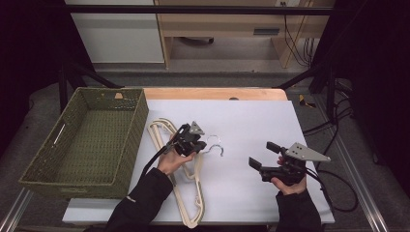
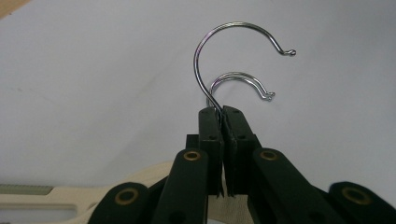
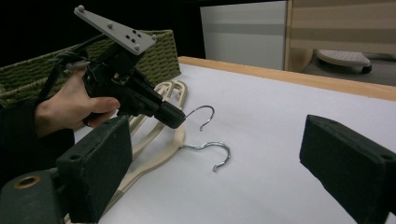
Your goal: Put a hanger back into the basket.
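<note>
Hanger hook (image 2: 208, 88) inside left gripper (image 2: 222, 114)

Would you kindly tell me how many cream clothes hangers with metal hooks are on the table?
2: one cream hanger has its hook clamped in the left gripper; the other hanger lies flat beneath it. More seem unlikely.

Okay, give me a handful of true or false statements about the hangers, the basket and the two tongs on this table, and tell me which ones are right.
1. The left tongs are shut on the metal hook of a cream hanger. True.
2. The right tongs grip the second hanger. False: their jaws stand open over bare white table cover, with nothing between them.
3. The green woven basket stands at the left of the table. True.
4. A hanger already lies inside the basket. False: both hangers are outside it, on the white cover.
5. The lower hanger's hook lies on the cover. True.
</note>
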`<state>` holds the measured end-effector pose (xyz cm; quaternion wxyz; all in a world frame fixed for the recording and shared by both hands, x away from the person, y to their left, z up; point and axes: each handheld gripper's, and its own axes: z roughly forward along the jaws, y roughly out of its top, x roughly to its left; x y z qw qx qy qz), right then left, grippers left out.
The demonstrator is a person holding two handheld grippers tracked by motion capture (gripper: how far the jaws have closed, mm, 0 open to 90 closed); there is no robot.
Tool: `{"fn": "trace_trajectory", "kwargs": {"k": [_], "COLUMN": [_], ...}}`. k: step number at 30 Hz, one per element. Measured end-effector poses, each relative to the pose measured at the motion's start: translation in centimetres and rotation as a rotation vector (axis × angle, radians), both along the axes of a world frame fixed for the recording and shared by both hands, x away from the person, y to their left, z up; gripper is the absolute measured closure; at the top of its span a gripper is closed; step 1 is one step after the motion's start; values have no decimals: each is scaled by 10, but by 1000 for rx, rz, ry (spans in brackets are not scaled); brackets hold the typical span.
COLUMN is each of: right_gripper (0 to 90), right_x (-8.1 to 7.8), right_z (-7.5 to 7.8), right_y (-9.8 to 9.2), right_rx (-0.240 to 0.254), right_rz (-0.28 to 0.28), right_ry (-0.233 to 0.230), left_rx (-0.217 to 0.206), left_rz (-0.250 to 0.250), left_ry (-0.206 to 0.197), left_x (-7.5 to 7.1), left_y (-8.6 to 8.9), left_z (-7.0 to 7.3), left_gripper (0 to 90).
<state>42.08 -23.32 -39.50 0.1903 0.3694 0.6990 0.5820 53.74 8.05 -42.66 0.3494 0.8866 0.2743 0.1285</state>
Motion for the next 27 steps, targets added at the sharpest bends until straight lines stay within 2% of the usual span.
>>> {"fn": "trace_trajectory", "kwargs": {"k": [5, 6, 15, 18, 25, 27], "right_gripper": [125, 130, 171, 176, 203, 204], "right_x": [2, 2, 4, 5, 11, 13], "right_z": [-2, -2, -3, -3, -3, -5], "right_y": [11, 15, 52, 64, 86, 93], "right_rx": [16, 18, -16, -29, -1, -14], "right_rz": [29, 39, 102, 115, 150, 153], "right_ry": [22, 28, 70, 89, 122, 140], "left_rx": [-19, -37, -99, -109, -125, -133], "left_rz": [14, 17, 38, 46, 54, 56], "left_ry": [-39, -39, -74, -86, -106, -110], "left_x": [-9, -11, -25, -28, -36, -38], "left_y": [9, 11, 29, 33, 39, 41], "left_z": [11, 12, 22, 25, 30, 30], "left_gripper": [879, 880, 882, 882, 882, 882]}}
